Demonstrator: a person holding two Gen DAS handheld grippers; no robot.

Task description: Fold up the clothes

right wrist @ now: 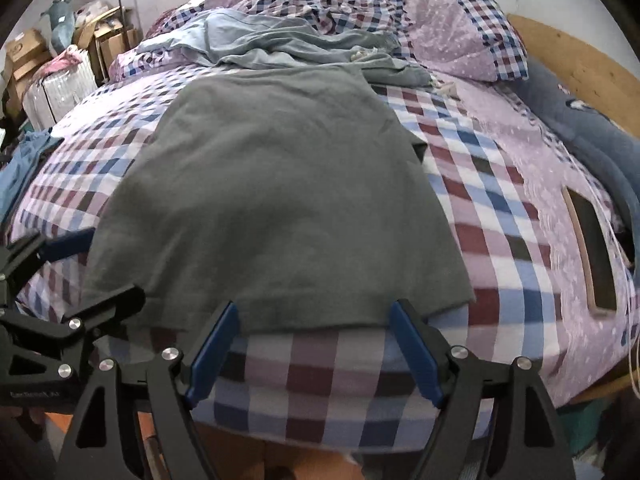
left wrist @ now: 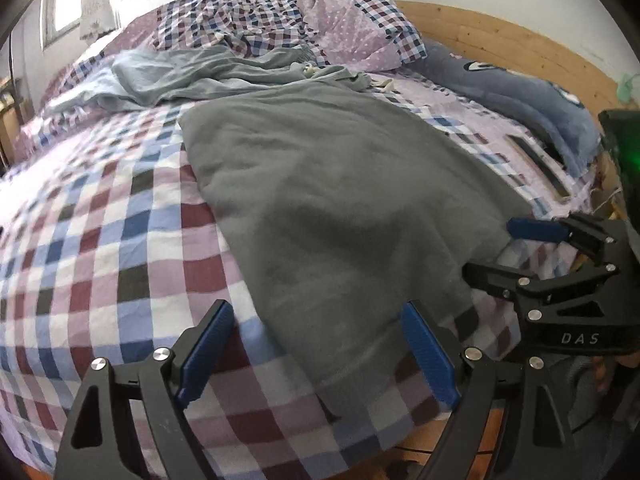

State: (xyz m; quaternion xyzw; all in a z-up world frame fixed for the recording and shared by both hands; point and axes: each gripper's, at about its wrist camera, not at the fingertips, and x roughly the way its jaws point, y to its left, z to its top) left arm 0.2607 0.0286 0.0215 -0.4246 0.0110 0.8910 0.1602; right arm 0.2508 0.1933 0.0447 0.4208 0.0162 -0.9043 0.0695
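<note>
Right gripper (right wrist: 314,350) and left gripper (left wrist: 318,354), jaws spread, flank shirt (right wrist: 276,200) hem at 12 o'clock, seemingly poised to pinch it.

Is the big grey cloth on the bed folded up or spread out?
Spread out. The grey cloth lies flat across the checked bedsheet, its near edge at the bed's edge; whether it is doubled over cannot be told.

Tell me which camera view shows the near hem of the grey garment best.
The right wrist view: the grey garment shows its whole near hem, straight across. The left wrist view sees it obliquely, hem narrowing toward the bed's edge.
</note>
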